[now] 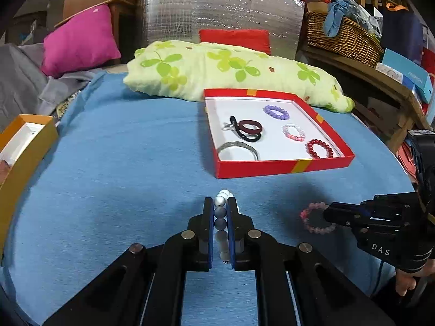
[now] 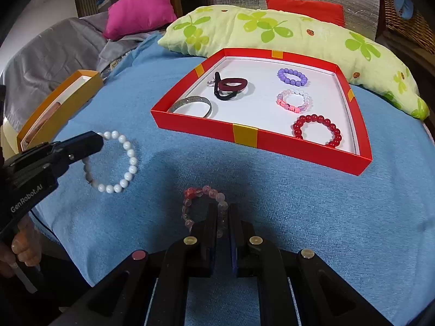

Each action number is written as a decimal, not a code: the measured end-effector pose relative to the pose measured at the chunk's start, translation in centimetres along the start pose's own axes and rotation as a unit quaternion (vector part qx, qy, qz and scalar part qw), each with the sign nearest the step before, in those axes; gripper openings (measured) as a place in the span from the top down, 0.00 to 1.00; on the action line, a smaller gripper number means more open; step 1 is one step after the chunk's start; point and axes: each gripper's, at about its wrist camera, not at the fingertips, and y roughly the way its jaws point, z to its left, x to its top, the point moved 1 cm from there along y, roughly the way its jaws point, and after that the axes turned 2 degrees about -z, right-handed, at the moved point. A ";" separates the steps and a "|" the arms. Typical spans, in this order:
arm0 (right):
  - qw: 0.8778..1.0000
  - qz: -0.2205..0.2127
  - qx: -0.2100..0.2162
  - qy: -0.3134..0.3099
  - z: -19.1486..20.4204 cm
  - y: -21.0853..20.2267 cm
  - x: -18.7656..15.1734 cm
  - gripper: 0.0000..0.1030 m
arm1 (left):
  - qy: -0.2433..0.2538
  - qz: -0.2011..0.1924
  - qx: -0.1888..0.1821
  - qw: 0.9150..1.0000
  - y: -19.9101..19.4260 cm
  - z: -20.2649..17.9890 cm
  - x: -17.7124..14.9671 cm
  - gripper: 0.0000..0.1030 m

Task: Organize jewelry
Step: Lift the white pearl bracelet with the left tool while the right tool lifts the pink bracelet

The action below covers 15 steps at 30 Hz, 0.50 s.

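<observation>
White bead bracelet [image 2: 119,163] in clenched left claw [image 1: 220,203]; pink bracelet [image 2: 204,206] in clenched right claw [image 2: 223,212].

Cloth [image 2: 299,217] on surface plain blue; tray [image 2: 272,138] red outside with yellow bands, white inside; bead bracelets in tray purple [image 2: 292,77], clear-and-pink [image 2: 293,100], dark red [image 2: 316,130]; bangle [image 2: 195,106] silver glitter; hair ties [image 2: 231,85] maroon and black; white bracelet [image 2: 127,163]; pale pink bracelet [image 2: 204,193]; pillow [image 2: 272,31] pale yellow, green clover print; cushion [image 2: 141,8] magenta; box [image 2: 62,100] orange; tongs [image 2: 223,217] black, blue pads
</observation>
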 end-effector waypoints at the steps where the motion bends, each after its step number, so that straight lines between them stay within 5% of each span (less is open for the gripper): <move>1: 1.000 0.000 0.000 0.000 0.0 0.0 0.0 0.92 | 0.001 -0.001 0.002 1.000 -0.1 0.0 0.0 0.91; 15: 1.000 -0.017 0.013 0.002 0.4 -0.8 0.4 0.92 | 0.007 -0.032 0.030 0.999 -2.0 0.5 0.9 0.91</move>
